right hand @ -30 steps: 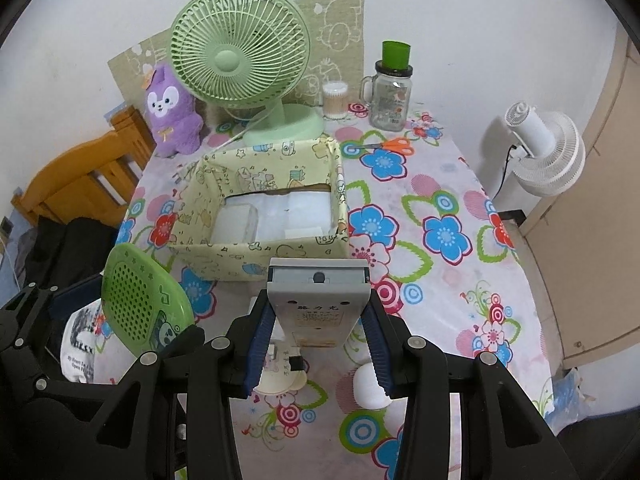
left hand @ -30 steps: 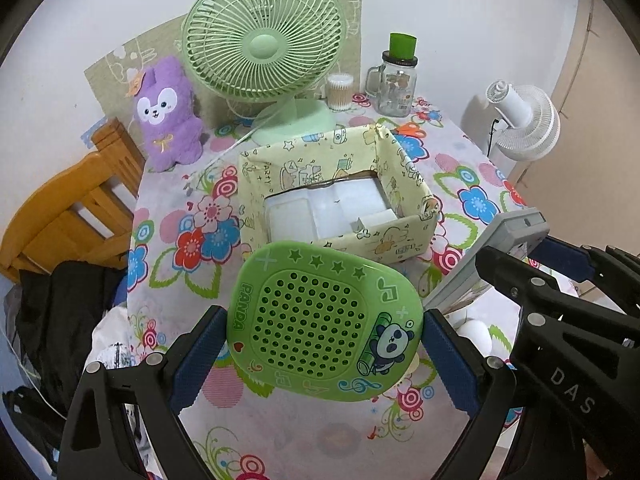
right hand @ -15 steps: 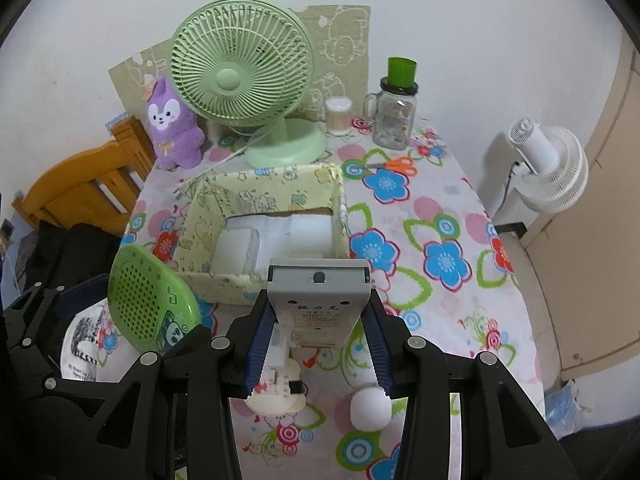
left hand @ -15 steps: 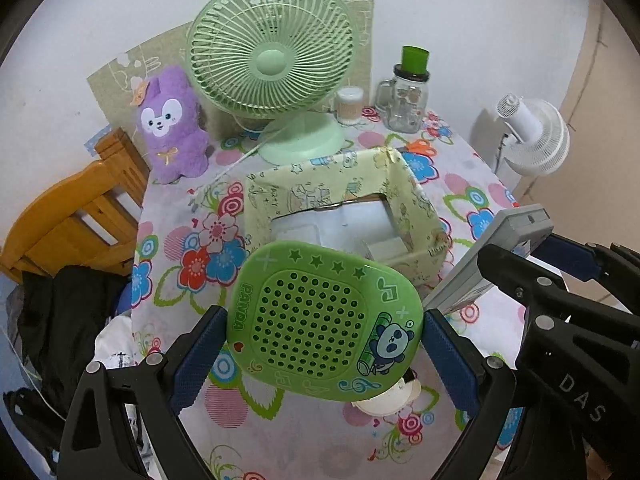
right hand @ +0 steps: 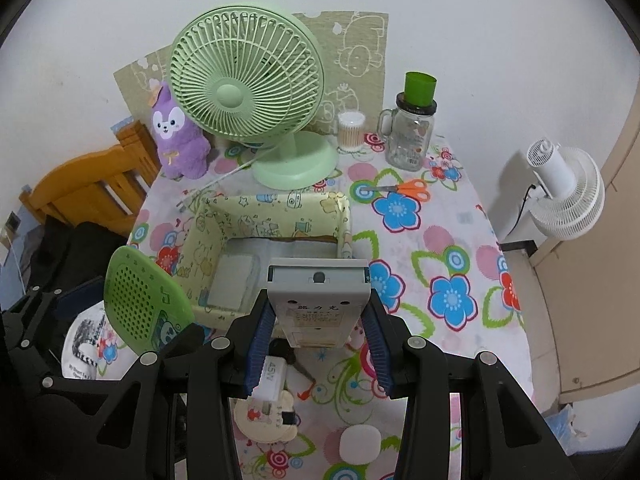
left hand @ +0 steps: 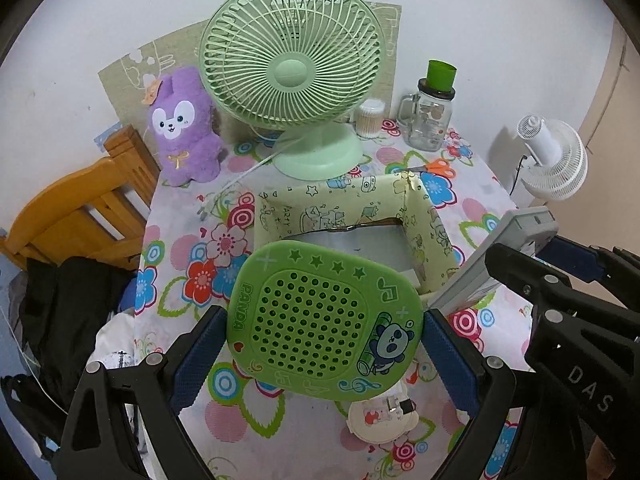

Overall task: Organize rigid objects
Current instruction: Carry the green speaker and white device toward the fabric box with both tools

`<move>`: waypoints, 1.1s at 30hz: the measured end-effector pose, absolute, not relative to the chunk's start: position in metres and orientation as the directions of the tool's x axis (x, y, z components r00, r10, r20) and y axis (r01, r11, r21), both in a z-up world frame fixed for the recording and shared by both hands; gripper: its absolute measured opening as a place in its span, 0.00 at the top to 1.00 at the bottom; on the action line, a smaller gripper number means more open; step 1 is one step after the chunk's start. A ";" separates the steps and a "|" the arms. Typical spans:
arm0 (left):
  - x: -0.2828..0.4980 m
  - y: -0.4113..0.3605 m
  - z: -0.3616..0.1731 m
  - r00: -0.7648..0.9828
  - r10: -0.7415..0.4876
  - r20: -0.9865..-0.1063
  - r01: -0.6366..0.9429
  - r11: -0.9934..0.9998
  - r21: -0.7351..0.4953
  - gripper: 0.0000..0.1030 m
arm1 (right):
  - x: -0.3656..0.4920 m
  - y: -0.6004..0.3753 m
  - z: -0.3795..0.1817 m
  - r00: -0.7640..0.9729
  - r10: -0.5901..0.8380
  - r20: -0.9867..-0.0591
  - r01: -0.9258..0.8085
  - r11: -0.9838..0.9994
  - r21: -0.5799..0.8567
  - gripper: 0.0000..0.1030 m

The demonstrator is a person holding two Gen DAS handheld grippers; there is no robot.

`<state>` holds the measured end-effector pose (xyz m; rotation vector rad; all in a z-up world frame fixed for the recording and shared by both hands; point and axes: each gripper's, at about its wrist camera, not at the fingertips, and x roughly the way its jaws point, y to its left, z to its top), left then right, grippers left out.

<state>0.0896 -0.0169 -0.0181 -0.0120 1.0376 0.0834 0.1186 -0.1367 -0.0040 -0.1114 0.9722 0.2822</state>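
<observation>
My left gripper (left hand: 322, 326) is shut on a green perforated panda plate (left hand: 324, 316) and holds it above the table, in front of the yellow cartoon-print box (left hand: 430, 224). My right gripper (right hand: 318, 326) is shut on a grey calculator (right hand: 318, 300), back side up, held just before the box's (right hand: 344, 216) near wall. The box holds white flat items (right hand: 236, 280). The panda plate (right hand: 140, 300) shows at the left of the right wrist view. The calculator (left hand: 496, 256) shows at the right of the left wrist view.
A green desk fan (right hand: 256, 92), purple plush (right hand: 176, 136), glass jar (right hand: 408, 136), cotton swab cup (right hand: 351, 130) and orange scissors (right hand: 404, 189) stand behind the box. A white charger (right hand: 272, 376), round cream item (right hand: 264, 416) and white puck (right hand: 360, 442) lie below. Wooden chair (right hand: 80, 184) at left.
Both grippers have drawn back and up from the box with their objects still held; the box now looks farther away and more of the near table shows.
</observation>
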 end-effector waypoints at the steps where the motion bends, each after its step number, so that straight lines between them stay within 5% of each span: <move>1: 0.091 -0.017 -0.019 0.504 0.064 -0.861 -0.076 0.997 0.030 0.06 | 0.120 -0.137 -0.004 0.530 0.188 -0.827 -0.286 0.958 0.035 0.55; 33: 0.161 0.011 -0.065 0.421 0.064 -0.905 -0.096 0.995 0.026 0.06 | 0.206 -0.108 -0.046 0.464 0.172 -0.869 -0.282 0.959 0.039 0.55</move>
